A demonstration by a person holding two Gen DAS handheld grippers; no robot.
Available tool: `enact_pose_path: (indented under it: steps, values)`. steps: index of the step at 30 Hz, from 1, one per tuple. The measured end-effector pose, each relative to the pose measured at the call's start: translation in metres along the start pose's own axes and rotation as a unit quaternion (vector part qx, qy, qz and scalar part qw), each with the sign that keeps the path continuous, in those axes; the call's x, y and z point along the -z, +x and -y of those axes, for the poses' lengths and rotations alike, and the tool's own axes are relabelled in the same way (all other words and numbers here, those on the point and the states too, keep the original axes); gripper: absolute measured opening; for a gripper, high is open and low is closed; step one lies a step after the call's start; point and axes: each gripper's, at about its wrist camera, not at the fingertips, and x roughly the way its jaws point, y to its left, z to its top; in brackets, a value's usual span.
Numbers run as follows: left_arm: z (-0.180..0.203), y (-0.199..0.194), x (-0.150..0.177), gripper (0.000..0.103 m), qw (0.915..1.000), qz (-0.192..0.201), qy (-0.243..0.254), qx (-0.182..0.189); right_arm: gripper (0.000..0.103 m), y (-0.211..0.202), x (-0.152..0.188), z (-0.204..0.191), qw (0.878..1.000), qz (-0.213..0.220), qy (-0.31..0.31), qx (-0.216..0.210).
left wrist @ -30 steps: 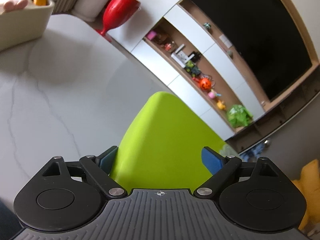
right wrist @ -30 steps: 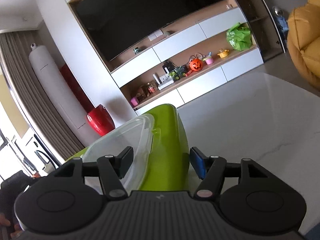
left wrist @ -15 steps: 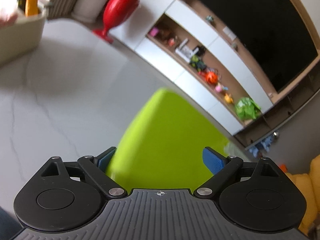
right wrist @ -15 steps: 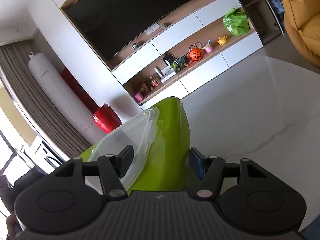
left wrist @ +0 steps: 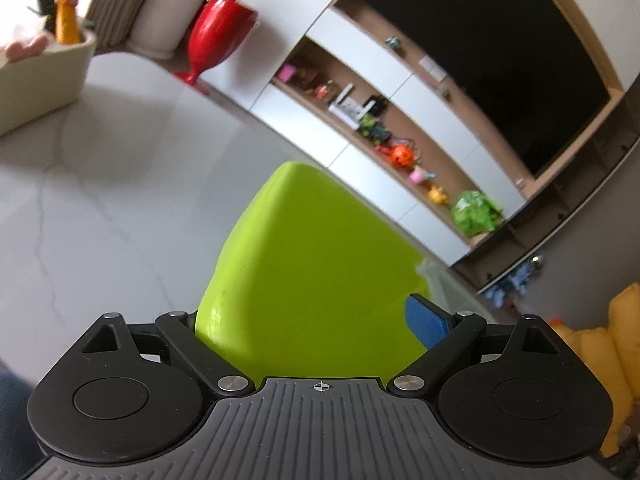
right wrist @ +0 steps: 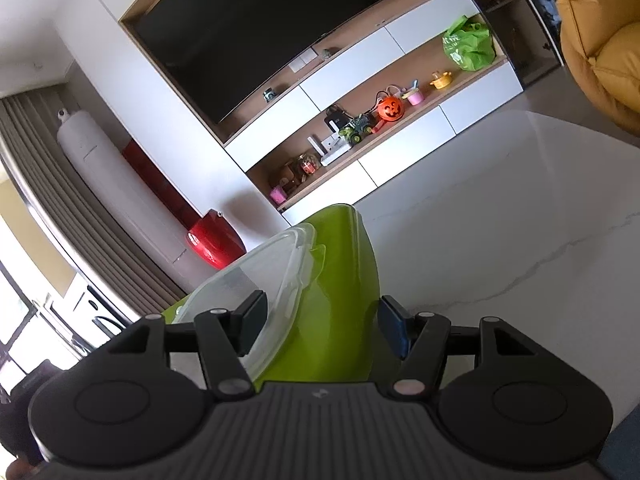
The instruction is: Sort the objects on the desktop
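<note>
Green box (right wrist: 340, 292) sits up off the marble table (left wrist: 100, 208), clamped between both my grippers: left gripper (left wrist: 304, 320) across its wide side, right gripper (right wrist: 320, 322) pinching wall plus clear lid (right wrist: 260, 276), probably for stability.

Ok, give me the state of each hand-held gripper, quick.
Left hand-held gripper: closed on the lime-green box, spread wide across it.
Right hand-held gripper: closed on the same box together with its clear lid.
</note>
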Motion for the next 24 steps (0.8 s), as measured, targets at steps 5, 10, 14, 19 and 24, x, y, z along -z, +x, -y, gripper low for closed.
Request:
enact_pose_path:
  steps: [5, 10, 14, 19, 24]
  values:
    - [-0.028, 0.02, 0.002, 0.095, 0.998, -0.029, -0.056, 0.0, 0.065, -0.004, 0.012, -0.006, 1.0, 0.006, -0.029, 0.009]
    - [-0.019, 0.002, 0.001, 0.096, 0.9997, 0.002, -0.023, -0.01, 0.071, -0.019, 0.015, -0.01, 0.999, 0.006, -0.041, 0.009]
    - [-0.025, -0.016, 0.005, 0.097, 0.999, 0.013, -0.043, 0.003, 0.072, -0.024, 0.01, 0.009, 1.0, 0.001, 0.015, 0.001]
    - [-0.022, -0.01, 0.01, 0.098, 0.9995, -0.01, -0.031, -0.003, 0.072, -0.02, 0.004, 0.038, 0.994, -0.016, 0.104, -0.029]
    - [-0.004, -0.002, 0.026, 0.097, 0.9989, -0.042, 0.02, 0.002, 0.042, -0.023, 0.004, 0.033, 0.994, -0.023, 0.083, -0.064]
